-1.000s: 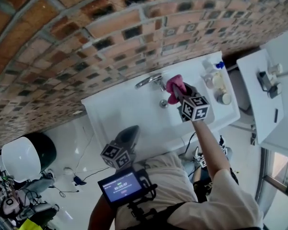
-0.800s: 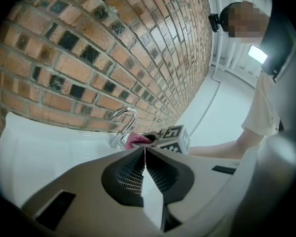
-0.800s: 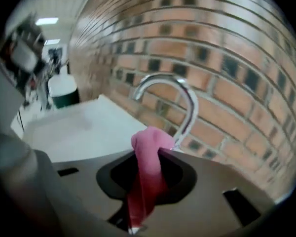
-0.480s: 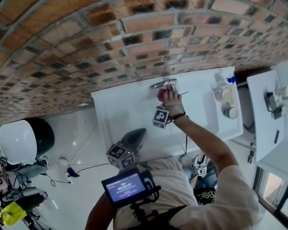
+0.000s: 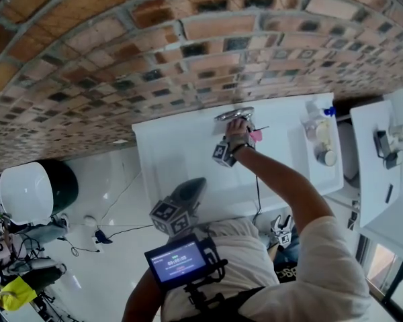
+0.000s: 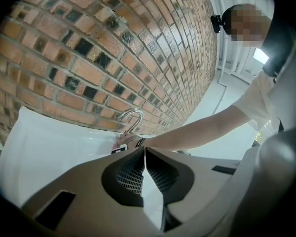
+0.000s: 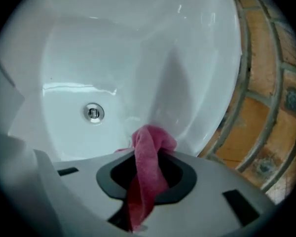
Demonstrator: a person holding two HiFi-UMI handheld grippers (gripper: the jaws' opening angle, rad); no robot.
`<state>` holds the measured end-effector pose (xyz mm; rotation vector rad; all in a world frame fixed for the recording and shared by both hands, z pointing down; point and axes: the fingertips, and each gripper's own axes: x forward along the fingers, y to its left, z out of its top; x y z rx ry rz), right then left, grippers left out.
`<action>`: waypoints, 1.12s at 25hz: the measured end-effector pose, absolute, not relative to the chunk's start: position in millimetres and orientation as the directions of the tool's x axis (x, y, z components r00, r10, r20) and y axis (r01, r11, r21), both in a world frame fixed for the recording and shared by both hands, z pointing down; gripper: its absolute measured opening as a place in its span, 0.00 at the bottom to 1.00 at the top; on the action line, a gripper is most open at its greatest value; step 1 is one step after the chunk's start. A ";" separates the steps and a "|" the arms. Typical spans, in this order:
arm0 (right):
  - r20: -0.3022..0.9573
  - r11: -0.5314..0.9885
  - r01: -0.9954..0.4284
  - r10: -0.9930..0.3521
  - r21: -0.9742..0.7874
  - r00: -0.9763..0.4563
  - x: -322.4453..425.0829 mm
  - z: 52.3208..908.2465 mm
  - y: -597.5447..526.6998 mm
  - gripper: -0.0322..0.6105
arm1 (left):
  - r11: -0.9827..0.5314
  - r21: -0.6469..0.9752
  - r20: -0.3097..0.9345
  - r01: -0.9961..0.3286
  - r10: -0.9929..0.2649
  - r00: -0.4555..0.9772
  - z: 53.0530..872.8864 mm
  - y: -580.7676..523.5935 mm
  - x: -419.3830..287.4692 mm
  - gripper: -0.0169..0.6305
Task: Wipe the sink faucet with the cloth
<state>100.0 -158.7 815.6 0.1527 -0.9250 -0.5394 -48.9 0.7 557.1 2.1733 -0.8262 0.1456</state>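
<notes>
Right now the right gripper (image 7: 147,180) has its fingers pinching the pink cloth (image 7: 149,147). A bunched fold sticks out past the tips and the rest trails back between them. In the head view the gripper sits at the back edge of the sink (image 5: 174,154), just beside the chrome faucet (image 5: 234,115) that rises by the brick wall (image 5: 188,45). Whether the cloth actually touches the metal cannot be told, because the right gripper view looks down into the basin toward the drain (image 7: 93,112) and does not show the spout. The left gripper (image 6: 145,154) hangs near the front edge of the sink, its fingers pressed together on nothing, and takes no part. To my eye the wiping is only just getting under way. Doing it well likely means presenting the protruding fold, not the hard tips, to the chrome so nothing scrapes. The pinch should be firm, since only a narrow strip is caught and drag along the curved spout could pull it free. Slow strokes from base to tip, with the wrist turning so the cloth wraps the tube rather than skimming one side, should cover it, base included. The bottles (image 5: 319,134) at the sink's right end stand well apart, though a wide elbow swing might reach them.
</notes>
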 end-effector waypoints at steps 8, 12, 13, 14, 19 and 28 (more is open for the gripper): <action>0.888 0.909 -0.055 -0.389 0.413 0.243 103.9 752.8 -152.5 0.17 | -0.503 0.641 0.336 -0.580 -0.496 0.801 554.6 1.3 -36.5 0.03; 0.939 0.892 -0.297 -0.307 0.340 0.154 124.3 736.5 -155.8 0.17 | -0.504 0.640 0.338 -0.580 -0.494 0.801 555.4 2.1 -37.7 0.03; 0.948 0.886 -0.339 -0.288 0.317 0.135 128.2 735.7 -156.3 0.17 | -0.503 0.639 0.340 -0.583 -0.495 0.800 553.9 2.2 -38.4 0.03; 0.953 0.875 -0.379 -0.277 0.302 0.119 132.8 734.1 -158.4 0.17 | -0.502 0.638 0.341 -0.584 -0.496 0.799 553.0 2.4 -38.8 0.03; 0.970 0.792 -0.571 -0.242 0.215 0.029 156.8 737.7 -178.5 0.17 | -0.497 0.639 0.350 -0.588 -0.492 0.797 557.1 6.2 -39.3 0.03; 0.979 0.666 -0.746 -0.137 -0.024 -0.153 158.5 751.7 -193.2 0.16 | -0.486 0.645 0.365 -0.590 -0.482 0.796 562.8 11.3 -35.8 0.03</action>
